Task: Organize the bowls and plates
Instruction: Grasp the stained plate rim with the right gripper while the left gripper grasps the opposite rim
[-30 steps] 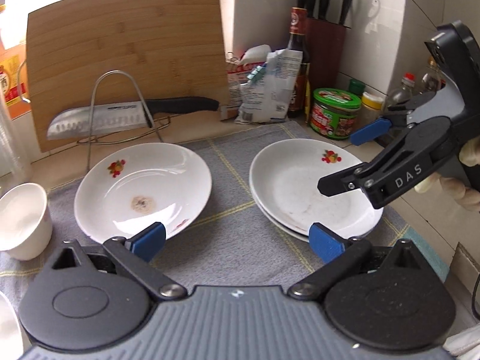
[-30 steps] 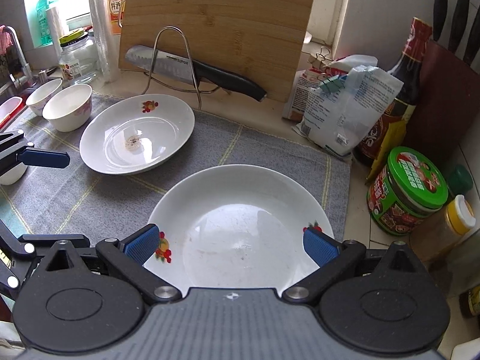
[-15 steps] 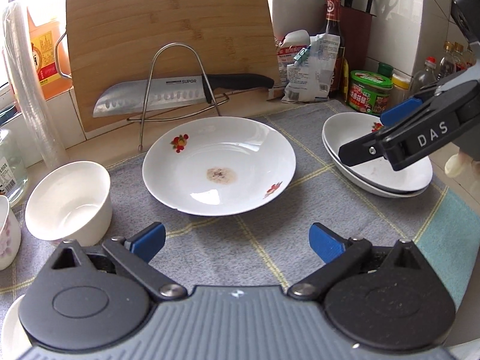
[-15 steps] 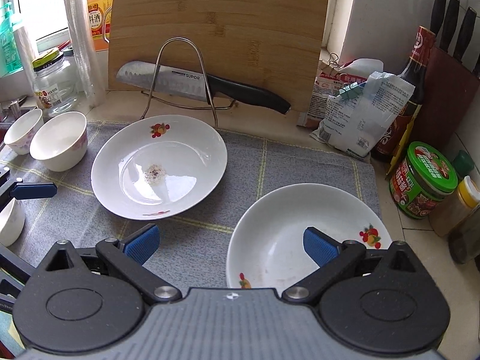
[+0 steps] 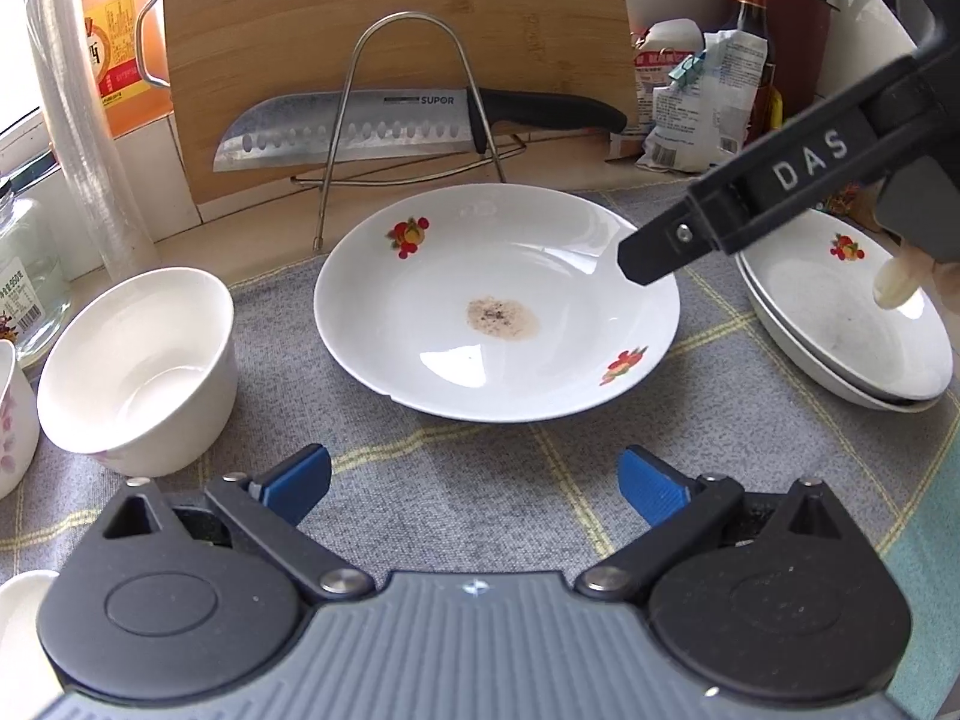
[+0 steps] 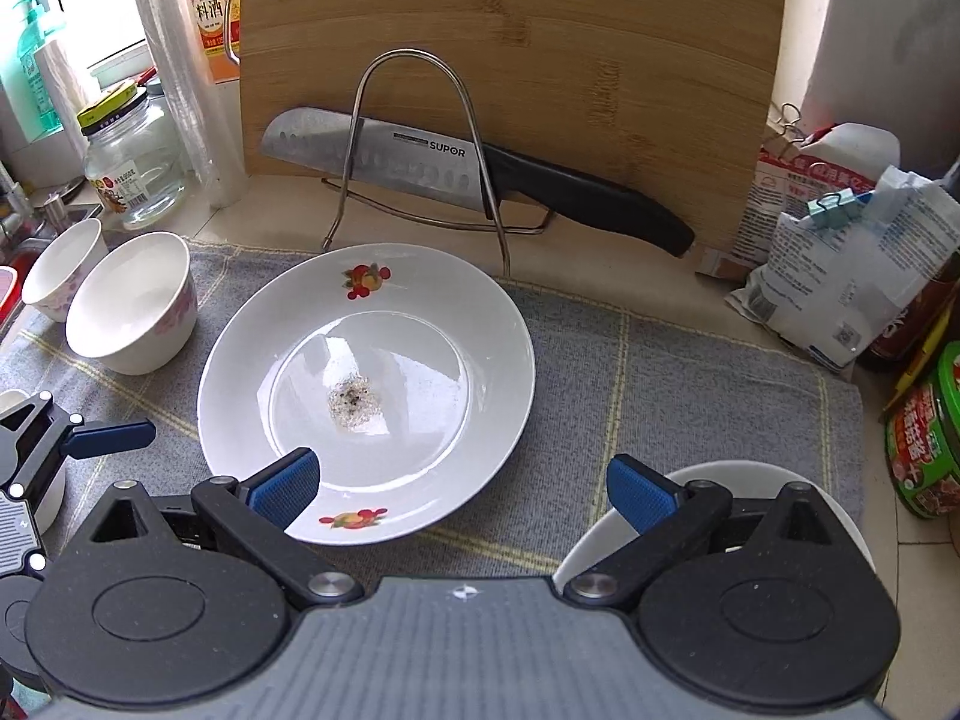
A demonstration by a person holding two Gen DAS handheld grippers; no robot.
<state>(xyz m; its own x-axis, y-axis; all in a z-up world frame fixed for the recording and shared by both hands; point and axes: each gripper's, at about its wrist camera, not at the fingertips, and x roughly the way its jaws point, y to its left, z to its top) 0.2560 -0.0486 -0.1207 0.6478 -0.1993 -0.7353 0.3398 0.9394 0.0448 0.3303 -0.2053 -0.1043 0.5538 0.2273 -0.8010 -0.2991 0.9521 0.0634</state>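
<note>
A white plate with fruit prints and a brown smear (image 5: 498, 312) lies on the grey mat (image 5: 480, 498); it also shows in the right wrist view (image 6: 366, 384). Two stacked white plates (image 5: 840, 324) lie to its right, partly hidden under my right gripper in the right wrist view (image 6: 708, 480). White bowls (image 5: 138, 366) stand at the left (image 6: 132, 300). My left gripper (image 5: 474, 480) is open and empty, just short of the smeared plate. My right gripper (image 6: 459, 483) is open and empty, hovering over that plate's near right rim.
A bamboo cutting board (image 6: 510, 60) leans at the back, with a knife (image 6: 468, 174) on a wire rack (image 6: 414, 150) in front. Bags (image 6: 840, 240), a bottle and a green-lidded tin (image 6: 924, 444) stand right. A glass jar (image 6: 132, 156) stands left.
Both grippers have swung left, away from the stacked plates toward the smeared plate. The right gripper, which was over the stack, now hovers at the smeared plate's rim. Both stay open.
</note>
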